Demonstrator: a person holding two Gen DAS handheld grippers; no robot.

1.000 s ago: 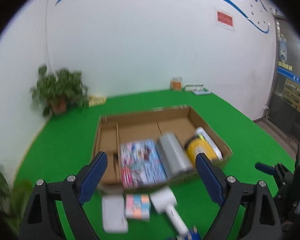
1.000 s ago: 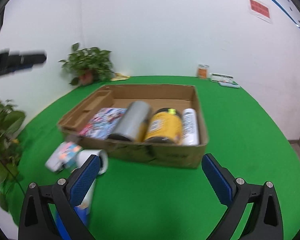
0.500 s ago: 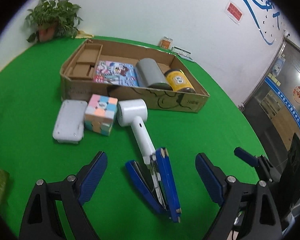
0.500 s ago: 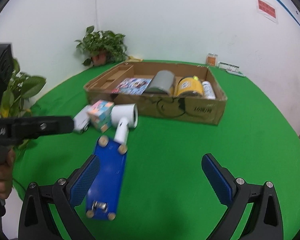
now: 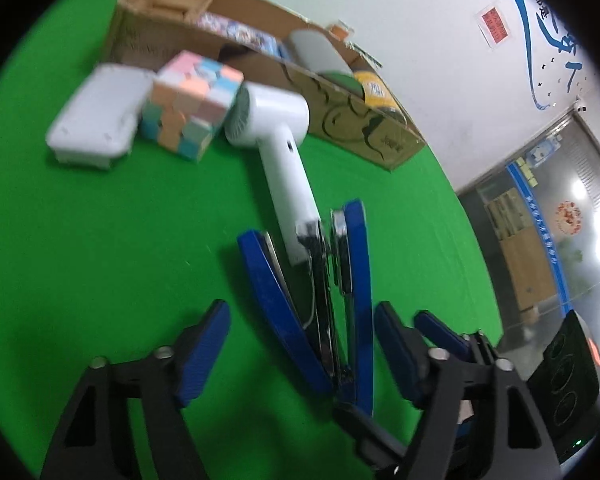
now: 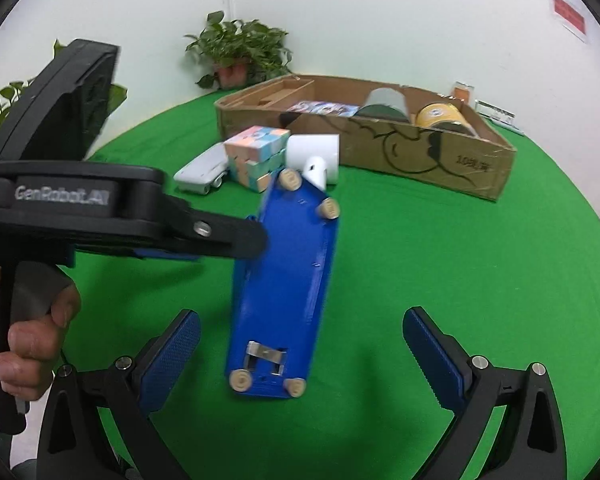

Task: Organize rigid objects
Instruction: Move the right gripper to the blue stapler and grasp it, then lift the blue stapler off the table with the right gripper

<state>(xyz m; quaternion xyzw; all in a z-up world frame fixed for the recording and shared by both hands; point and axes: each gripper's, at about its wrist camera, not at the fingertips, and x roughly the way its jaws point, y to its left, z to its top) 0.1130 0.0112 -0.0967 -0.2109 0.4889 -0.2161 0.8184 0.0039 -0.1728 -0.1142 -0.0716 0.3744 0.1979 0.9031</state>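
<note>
Three items (image 5: 180,118) between stapler (image 5: 320,312), box (image 6: 420,152).

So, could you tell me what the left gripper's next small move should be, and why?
Probably ease the left gripper slightly lower and finish closing on the blue stapler. The stapler lies on its side on the green mat, between the closing fingers, which do not press it yet; the right gripper hangs open nearby.

Even lighting, seemingly motion-blurred, fisheye-warped
</note>
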